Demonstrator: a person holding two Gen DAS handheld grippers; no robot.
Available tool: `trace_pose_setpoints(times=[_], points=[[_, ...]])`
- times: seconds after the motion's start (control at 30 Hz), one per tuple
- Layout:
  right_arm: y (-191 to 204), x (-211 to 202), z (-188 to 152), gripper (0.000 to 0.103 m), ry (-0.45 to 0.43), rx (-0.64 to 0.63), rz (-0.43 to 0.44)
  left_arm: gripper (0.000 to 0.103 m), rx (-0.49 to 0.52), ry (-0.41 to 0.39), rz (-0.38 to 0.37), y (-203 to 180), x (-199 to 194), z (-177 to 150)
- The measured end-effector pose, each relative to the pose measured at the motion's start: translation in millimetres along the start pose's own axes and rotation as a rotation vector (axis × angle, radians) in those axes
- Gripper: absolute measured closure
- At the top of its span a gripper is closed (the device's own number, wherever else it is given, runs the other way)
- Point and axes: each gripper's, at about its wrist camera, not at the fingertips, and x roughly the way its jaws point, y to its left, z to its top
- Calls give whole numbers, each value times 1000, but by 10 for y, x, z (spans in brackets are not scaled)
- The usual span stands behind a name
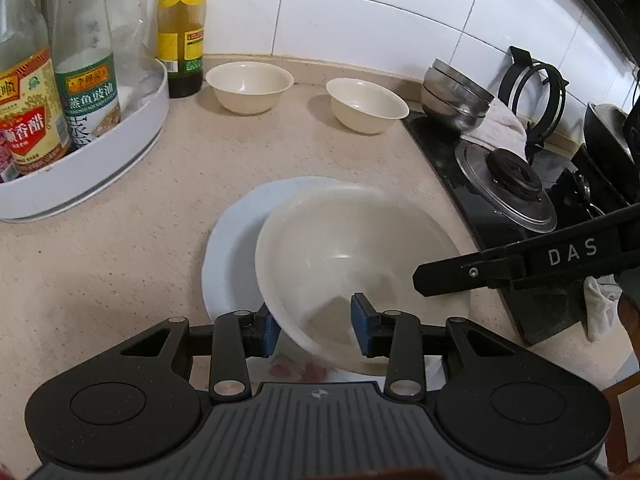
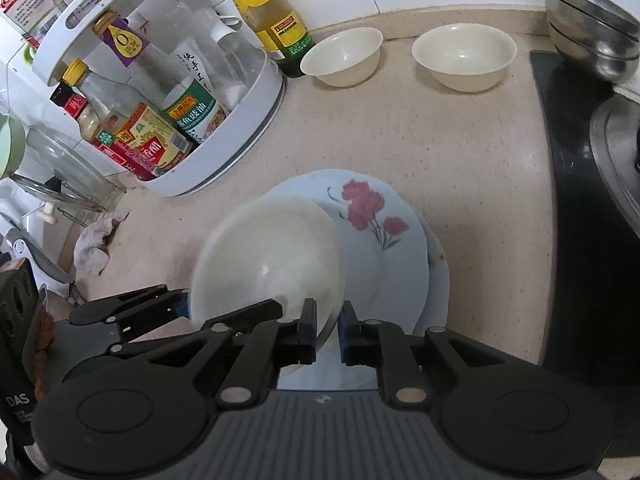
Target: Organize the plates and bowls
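A white bowl [image 1: 344, 256], blurred, sits tilted over a pale blue plate [image 1: 228, 248] on the counter. My left gripper [image 1: 316, 330] is open and straddles the bowl's near rim, one pad outside and one inside. In the right wrist view the bowl [image 2: 268, 264] covers the left part of the plate [image 2: 372, 216], which has a red flower print and lies on another plate [image 2: 438, 280]. My right gripper [image 2: 329, 334] is shut on the bowl's near right rim. Two small cream bowls [image 2: 340, 56] [image 2: 464, 56] stand at the back.
A white turntable rack [image 2: 240, 136] of sauce bottles stands at the left, with a dark oil bottle [image 2: 272, 12] behind it. Stacked steel bowls [image 2: 592, 32] and a black stove [image 2: 580, 208] with a pot lid [image 1: 508, 188] fill the right. A crumpled cloth [image 2: 96, 244] lies front left.
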Motion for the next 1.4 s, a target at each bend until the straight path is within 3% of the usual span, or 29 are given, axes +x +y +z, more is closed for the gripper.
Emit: trace_pose_setpoints(times=[0.4, 0.7, 0.93, 1.4], points=[[-63, -147, 119, 87, -20, -3, 10, 32, -17, -51, 68, 140, -202, 70], [-221, -269, 202, 79, -59, 29, 0, 27, -6, -69, 101, 181, -245, 195], [-353, -334, 370, 69, -88, 51, -20, 21, 31, -98, 124, 132, -202, 509], [-669, -484, 1001, 63, -158, 13, -53, 20, 145, -123, 158, -289, 72, 1135]])
